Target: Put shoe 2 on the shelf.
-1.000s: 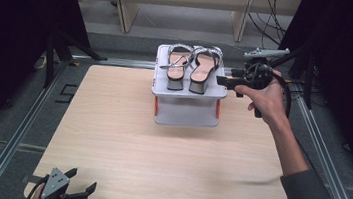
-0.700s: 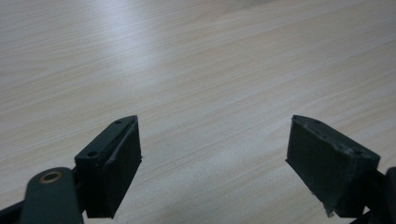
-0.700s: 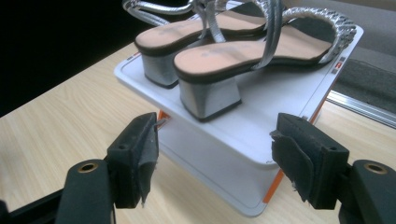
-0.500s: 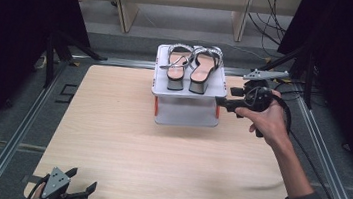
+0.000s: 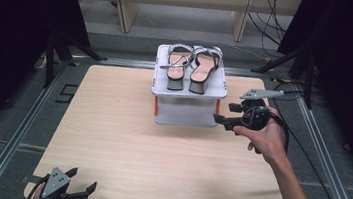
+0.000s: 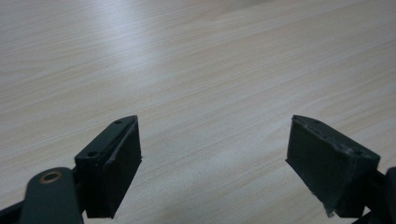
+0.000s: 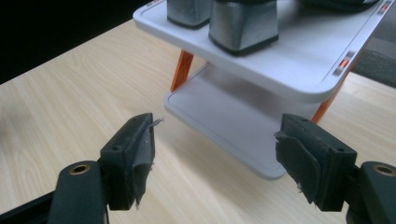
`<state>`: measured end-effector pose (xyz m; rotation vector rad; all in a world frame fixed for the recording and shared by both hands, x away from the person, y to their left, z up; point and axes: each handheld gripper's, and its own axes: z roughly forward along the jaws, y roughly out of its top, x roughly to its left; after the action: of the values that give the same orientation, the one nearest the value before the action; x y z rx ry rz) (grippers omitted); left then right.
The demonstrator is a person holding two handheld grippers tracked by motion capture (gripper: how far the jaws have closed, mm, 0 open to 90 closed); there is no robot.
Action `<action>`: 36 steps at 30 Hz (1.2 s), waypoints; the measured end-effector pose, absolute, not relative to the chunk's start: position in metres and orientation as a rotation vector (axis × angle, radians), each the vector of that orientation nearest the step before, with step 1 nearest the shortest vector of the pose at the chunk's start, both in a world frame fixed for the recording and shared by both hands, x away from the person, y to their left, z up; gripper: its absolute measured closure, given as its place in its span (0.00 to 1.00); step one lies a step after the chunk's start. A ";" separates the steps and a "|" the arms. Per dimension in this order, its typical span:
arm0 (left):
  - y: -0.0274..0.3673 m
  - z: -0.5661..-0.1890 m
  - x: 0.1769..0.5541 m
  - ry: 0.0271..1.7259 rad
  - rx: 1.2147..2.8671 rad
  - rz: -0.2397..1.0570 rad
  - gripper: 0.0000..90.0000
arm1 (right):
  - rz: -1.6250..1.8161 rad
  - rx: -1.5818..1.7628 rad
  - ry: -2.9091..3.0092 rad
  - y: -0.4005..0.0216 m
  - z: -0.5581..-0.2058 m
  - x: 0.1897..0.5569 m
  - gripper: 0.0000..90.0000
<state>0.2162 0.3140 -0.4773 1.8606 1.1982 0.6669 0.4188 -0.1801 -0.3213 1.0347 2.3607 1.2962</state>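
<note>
While the right gripper hangs with jaws just opened wider and empty beside the white two-tier plastic rack at the worktop's far edge, a careless nudge could topple the silver strappy sandals; the left gripper idles apart at the near-left corner.

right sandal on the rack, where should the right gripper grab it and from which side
Judging by its pose, grip the right sandal across its block heel, coming level from the table's near side. The heel faces the open right gripper, overhangs nothing and gives flat sides; the straps look thin and floppy.
</note>
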 end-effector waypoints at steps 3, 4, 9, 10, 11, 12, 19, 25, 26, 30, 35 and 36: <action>0.314 -0.477 0.216 1.200 1.856 0.664 0.19 | 1.294 1.024 2.365 -0.180 -0.330 0.415 0.31; 0.314 -0.477 0.216 1.199 1.857 0.664 0.19 | 1.281 1.023 2.362 -0.180 -0.332 0.414 0.31; 0.314 -0.477 0.216 1.198 1.858 0.663 0.19 | 1.282 1.015 2.370 -0.181 -0.341 0.408 0.31; 0.314 -0.477 0.216 1.198 1.857 0.662 0.19 | 1.288 1.018 2.369 -0.181 -0.343 0.406 0.31; 0.314 -0.477 0.217 1.198 1.857 0.662 0.19 | 1.287 1.004 2.374 -0.181 -0.345 0.404 0.31; 0.314 -0.477 0.217 1.198 1.858 0.662 0.19 | 1.290 1.018 2.380 -0.181 -0.348 0.402 0.31; 0.313 -0.477 0.217 1.200 1.857 0.659 0.19 | 1.263 1.009 2.401 -0.180 -0.367 0.386 0.31; 0.314 -0.477 0.217 1.198 1.866 0.659 0.19 | 1.233 1.004 2.431 -0.175 -0.382 0.372 0.30; 0.313 -0.477 0.217 1.198 1.865 0.659 0.19 | 1.244 1.005 2.444 -0.173 -0.385 0.370 0.30; 0.313 -0.477 0.217 1.197 1.866 0.659 0.19 | 1.241 1.003 2.475 -0.170 -0.396 0.363 0.30; 0.313 -0.477 0.217 1.201 1.863 0.649 0.19 | 1.220 0.981 2.491 -0.169 -0.408 0.355 0.30; 0.313 -0.478 0.217 1.198 1.862 0.652 0.19 | 1.210 0.995 2.500 -0.168 -0.411 0.353 0.30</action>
<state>0.2170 0.3129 -0.4776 1.8622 1.1975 0.6521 0.3530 -0.1684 -0.4110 0.9949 2.5003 1.2100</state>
